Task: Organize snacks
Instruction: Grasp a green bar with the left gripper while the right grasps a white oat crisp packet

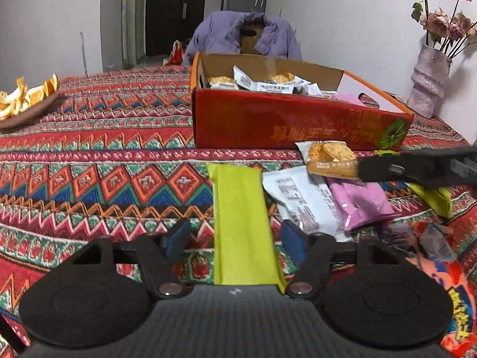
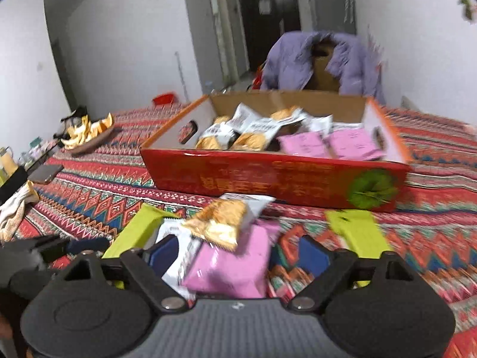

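An open red cardboard box (image 1: 292, 119) (image 2: 268, 176) on the patterned tablecloth holds white-and-orange biscuit packets (image 2: 247, 131) and pink packets (image 2: 328, 143). In front of it lie loose snacks: a lime-green packet (image 1: 243, 226) (image 2: 140, 226), a white packet (image 1: 298, 197), a pink packet (image 1: 360, 200) (image 2: 232, 262), a second green packet (image 2: 354, 229). My left gripper (image 1: 237, 237) is open, its fingers on either side of the lime-green packet. My right gripper (image 2: 238, 253) is open over the pink packet; in the left wrist view its fingers (image 1: 396, 170) touch a biscuit packet (image 1: 331, 158) (image 2: 220, 220).
A tray of orange peel (image 1: 23, 101) (image 2: 89, 134) sits at the far left. A vase of dried roses (image 1: 429, 80) stands at the right by the wall. A chair with a purple jacket (image 1: 244, 35) is behind the box. A phone (image 2: 44, 173) lies at the left edge.
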